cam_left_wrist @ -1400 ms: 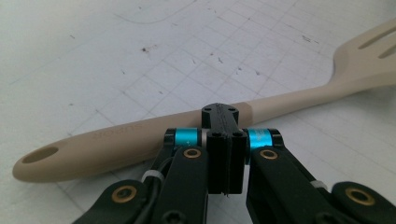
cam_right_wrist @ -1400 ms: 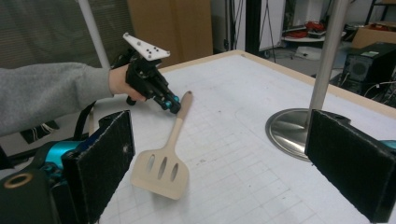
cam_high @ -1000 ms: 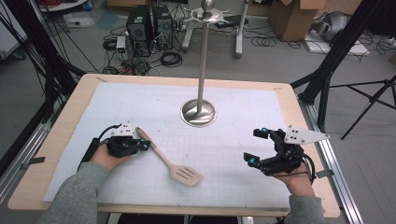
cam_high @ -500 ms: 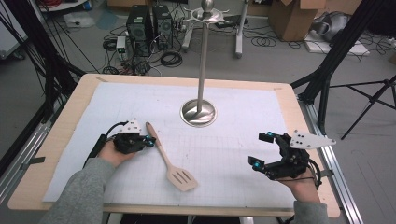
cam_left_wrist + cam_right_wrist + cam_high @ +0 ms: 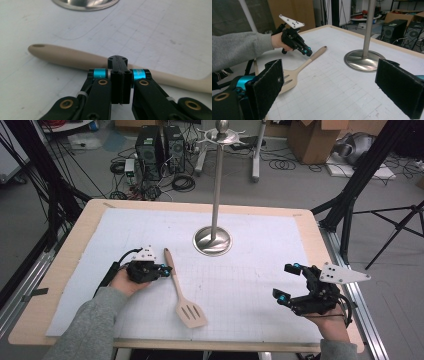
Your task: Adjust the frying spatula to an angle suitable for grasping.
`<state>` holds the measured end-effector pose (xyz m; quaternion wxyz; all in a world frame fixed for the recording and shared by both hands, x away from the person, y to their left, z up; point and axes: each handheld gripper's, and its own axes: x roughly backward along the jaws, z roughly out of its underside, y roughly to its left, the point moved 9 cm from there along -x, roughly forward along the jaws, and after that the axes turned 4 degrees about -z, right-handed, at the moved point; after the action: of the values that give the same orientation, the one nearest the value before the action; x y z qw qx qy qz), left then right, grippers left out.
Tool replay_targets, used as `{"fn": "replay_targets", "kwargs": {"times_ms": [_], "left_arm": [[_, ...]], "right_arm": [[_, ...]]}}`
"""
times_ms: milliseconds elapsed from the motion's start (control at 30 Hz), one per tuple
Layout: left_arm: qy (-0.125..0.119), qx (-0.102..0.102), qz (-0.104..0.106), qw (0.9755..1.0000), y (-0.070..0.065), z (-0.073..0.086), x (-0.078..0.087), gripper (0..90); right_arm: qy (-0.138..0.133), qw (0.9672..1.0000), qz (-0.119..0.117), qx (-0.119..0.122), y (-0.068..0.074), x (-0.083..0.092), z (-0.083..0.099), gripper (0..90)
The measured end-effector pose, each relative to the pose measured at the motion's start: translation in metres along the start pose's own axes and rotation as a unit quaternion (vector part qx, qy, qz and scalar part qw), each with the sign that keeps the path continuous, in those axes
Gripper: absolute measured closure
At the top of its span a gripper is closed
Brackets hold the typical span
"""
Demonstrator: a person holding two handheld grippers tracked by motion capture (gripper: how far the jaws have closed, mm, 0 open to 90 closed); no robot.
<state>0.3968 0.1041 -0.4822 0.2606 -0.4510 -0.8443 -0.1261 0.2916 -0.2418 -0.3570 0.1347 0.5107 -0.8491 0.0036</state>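
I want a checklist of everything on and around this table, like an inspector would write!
Surface: wooden table covered by a white gridded sheet.
Job's things: wooden slotted spatula lying flat; metal stand upright on its round base.
Clutter: nothing seen on the sheet.
Grippers: left hand-held gripper shut, its tip at the spatula's handle, not clamped on it; right hand-held gripper open, holding nothing, apart from the spatula.
Cables: a black cable trails from the left hand-held gripper; cables tangle on the floor.
Surroundings: computer towers, cardboard boxes, black tripod legs.
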Motion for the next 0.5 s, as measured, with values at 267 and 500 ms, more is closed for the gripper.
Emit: {"fn": "replay_targets", "kwargs": {"times_ms": [267, 500], "left_arm": [[0.008, -0.024, 0.043, 0.9987, -0.035, -0.008, -0.016, 89.8], [0.017, -0.034, 0.065, 0.9972, -0.047, -0.006, -0.024, 89.8]], "right_arm": [[0.007, 1.0000, -0.006, 0.000, 0.001, -0.006, 0.001, 7.4], [0.011, 0.9999, 0.000, -0.002, 0.003, -0.001, 0.004, 7.4]]}}
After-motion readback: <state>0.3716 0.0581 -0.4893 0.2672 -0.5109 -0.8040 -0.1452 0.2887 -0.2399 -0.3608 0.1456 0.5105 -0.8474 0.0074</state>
